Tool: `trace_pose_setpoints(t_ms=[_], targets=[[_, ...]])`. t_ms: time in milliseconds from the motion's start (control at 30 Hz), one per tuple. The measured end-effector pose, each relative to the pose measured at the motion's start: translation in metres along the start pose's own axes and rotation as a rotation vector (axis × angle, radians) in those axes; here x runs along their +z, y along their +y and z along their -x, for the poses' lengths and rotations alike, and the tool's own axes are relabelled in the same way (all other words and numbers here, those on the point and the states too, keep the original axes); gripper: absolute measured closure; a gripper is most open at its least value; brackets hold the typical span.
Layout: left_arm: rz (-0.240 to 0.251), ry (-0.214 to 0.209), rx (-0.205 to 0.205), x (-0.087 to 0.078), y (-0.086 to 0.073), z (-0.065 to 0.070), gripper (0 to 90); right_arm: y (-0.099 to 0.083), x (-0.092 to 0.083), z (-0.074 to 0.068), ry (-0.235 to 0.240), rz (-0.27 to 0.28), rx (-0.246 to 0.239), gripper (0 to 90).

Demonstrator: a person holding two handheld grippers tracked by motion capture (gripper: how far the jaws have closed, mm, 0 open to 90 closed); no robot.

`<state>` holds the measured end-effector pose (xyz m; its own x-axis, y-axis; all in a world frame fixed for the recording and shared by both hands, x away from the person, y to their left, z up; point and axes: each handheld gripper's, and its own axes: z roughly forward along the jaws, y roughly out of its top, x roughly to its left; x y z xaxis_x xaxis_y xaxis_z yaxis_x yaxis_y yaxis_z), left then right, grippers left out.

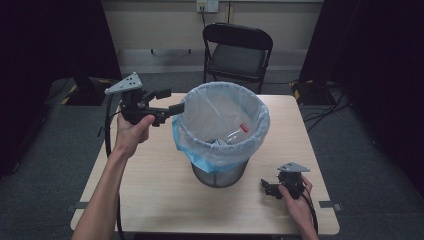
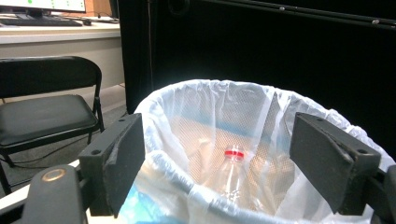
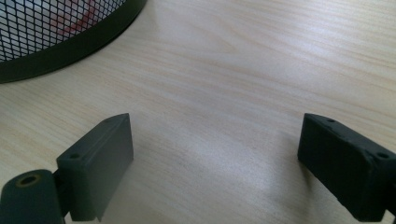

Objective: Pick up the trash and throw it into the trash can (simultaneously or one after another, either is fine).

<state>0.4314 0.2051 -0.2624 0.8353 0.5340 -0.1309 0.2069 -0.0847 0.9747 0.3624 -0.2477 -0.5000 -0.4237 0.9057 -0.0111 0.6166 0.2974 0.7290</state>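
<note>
Standing in the middle of the pale wooden bench (image 1: 150, 200) is a black mesh bin (image 1: 218, 175), the biggest thing on it, lined with a thin bag (image 1: 220, 150) that is clear-white inside and folded blue over the rim. Beyond the far edge of the bench a black folding chair (image 1: 237, 50) waits on the grey floor.

Inside the bin, toward its near right side, lies a clear plastic bottle (image 2: 232, 179) with a red band at its neck, leaning with its top upward against the liner. It looks empty, so I judge it light and easily dented, with smooth walls that could slip under a loose pinch. The neck just under the red band seems the stiffest, safest place to take it; the body would likely buckle. The bag is soft and flimsy and would bunch or tear if caught, so its folded rim is the sensible place to grip it.

Left of the bin, the left tool (image 1: 167, 107) is held up level with the rim, its jaws spread wide and empty, one on each side of the liner's edge as its own camera looks in. Near the right corner, the right tool (image 1: 270, 187) sits low over the bare bench, jaws likewise spread apart and holding nothing, well apart from the bin's base.
</note>
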Motion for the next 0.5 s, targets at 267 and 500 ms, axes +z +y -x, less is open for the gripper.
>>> trace_pose_setpoints(t_ms=[267,500], targets=[[0.007,-0.002,-0.014,-0.011,-0.007,-0.008,15.6,0.0,0.0,0.0,0.0,0.0,0.0,9.5],[0.019,0.036,0.044,-0.027,-0.01,-0.008,16.7,0.0,0.0,0.0,0.0,0.0,0.0,9.5]])
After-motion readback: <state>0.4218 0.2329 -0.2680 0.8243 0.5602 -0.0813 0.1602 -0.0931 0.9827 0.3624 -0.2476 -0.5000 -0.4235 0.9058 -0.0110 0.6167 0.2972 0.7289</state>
